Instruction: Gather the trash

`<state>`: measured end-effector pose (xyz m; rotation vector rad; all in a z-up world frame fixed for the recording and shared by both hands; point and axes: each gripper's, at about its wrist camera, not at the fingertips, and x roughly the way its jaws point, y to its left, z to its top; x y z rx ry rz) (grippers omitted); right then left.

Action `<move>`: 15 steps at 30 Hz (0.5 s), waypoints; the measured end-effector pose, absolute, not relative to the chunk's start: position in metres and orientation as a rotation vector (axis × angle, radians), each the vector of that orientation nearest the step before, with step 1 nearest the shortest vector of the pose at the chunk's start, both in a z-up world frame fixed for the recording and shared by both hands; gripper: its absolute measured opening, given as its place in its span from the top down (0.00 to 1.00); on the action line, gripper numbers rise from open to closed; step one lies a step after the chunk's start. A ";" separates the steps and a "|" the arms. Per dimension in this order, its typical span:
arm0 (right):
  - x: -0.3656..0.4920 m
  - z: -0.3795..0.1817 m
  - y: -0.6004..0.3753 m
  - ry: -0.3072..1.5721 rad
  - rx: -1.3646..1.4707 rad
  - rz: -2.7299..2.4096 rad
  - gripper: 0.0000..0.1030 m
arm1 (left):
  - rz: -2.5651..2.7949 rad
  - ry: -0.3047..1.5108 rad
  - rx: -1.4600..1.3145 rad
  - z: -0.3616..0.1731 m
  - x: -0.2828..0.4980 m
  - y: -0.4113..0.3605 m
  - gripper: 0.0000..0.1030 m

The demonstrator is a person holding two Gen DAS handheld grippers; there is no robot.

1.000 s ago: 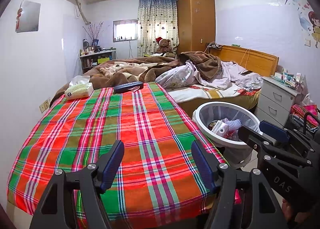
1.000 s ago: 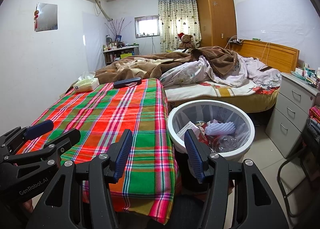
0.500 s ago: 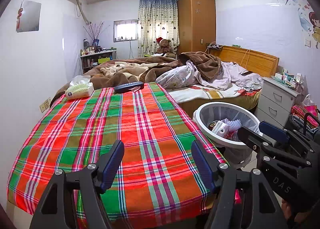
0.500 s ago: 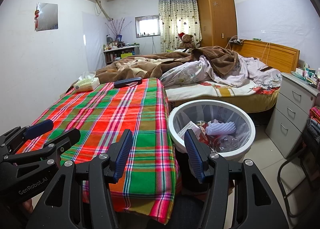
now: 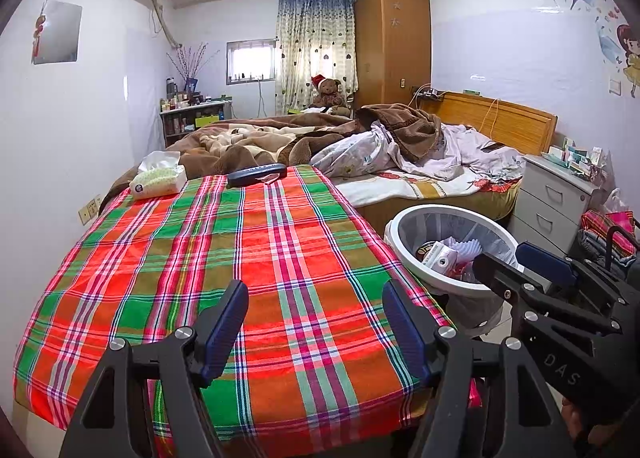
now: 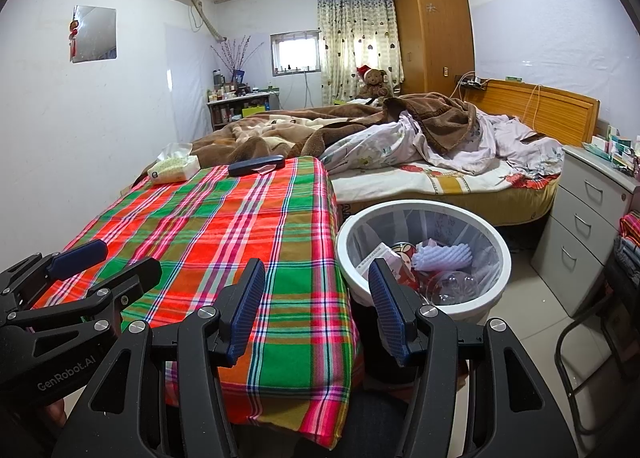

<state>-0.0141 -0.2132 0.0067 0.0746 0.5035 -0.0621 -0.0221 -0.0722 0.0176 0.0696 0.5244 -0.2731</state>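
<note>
Trash [image 6: 436, 258] sits inside the white bin [image 6: 502, 254] on the floor, just beside the right edge of the table [image 5: 256, 258]: a carton, a ridged white piece and clear plastic are visible. Your left gripper [image 5: 316, 322] hangs over the near edge of the plaid cloth, jaws spread, nothing between them. Your right gripper [image 6: 316, 308] hangs over the near right corner, 1 finger over the cloth and 1 in front of the bin rim, jaws also spread and empty. At the far edge lie a tissue box [image 5: 158, 178] and a dark case [image 5: 256, 174].
</note>
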 end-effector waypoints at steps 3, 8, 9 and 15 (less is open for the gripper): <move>-0.014 0.007 -0.213 0.503 0.075 -0.061 0.46 | -0.274 0.525 0.067 0.017 -0.023 -0.073 0.33; -0.013 0.006 -0.213 0.504 0.076 -0.062 0.46 | -0.275 0.526 0.068 0.017 -0.022 -0.072 0.33; -0.013 0.007 -0.213 0.503 0.077 -0.061 0.46 | -0.275 0.525 0.066 0.017 -0.023 -0.072 0.33; -0.013 0.006 -0.213 0.502 0.078 -0.063 0.46 | -0.279 0.525 0.066 0.016 -0.023 -0.073 0.33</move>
